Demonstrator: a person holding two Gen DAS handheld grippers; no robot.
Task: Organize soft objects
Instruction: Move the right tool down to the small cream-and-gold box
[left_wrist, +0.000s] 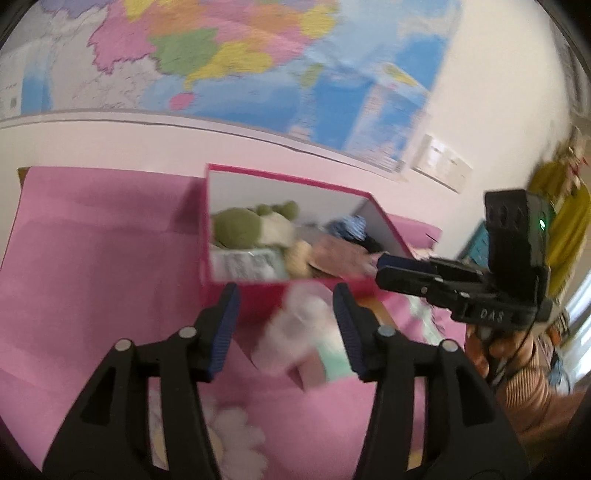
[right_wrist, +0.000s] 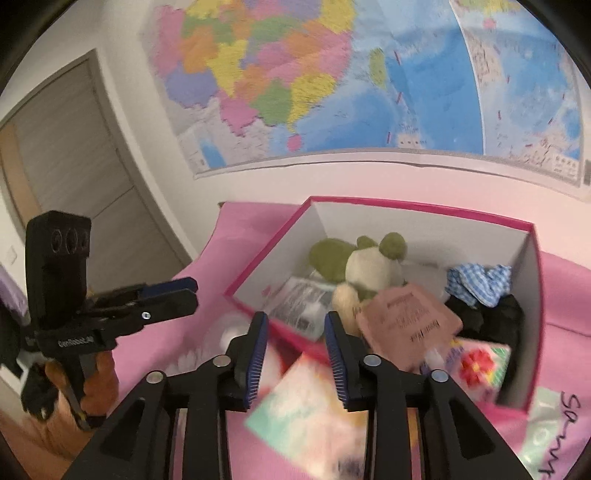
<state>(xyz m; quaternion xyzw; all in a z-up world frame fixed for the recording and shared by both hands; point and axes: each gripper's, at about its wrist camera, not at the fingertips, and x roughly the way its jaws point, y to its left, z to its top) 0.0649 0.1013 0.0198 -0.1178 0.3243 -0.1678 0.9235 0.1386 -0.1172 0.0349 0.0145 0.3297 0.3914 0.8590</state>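
Both claws, left claw (left_wrist: 286, 325) and right claw (right_wrist: 295, 350), are released around a blurred pastel soft packet (left_wrist: 303, 343) falling short of the pink-walled cardboard box (left_wrist: 295, 177)

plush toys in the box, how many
1: a green-and-cream plush at the box's back left, by the blue checked cloth. Others may be buried.

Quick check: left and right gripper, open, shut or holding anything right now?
Left gripper: open, pads clear of the blurred pastel packet below them.
Right gripper: open, holding nothing; the packet lies beneath it.
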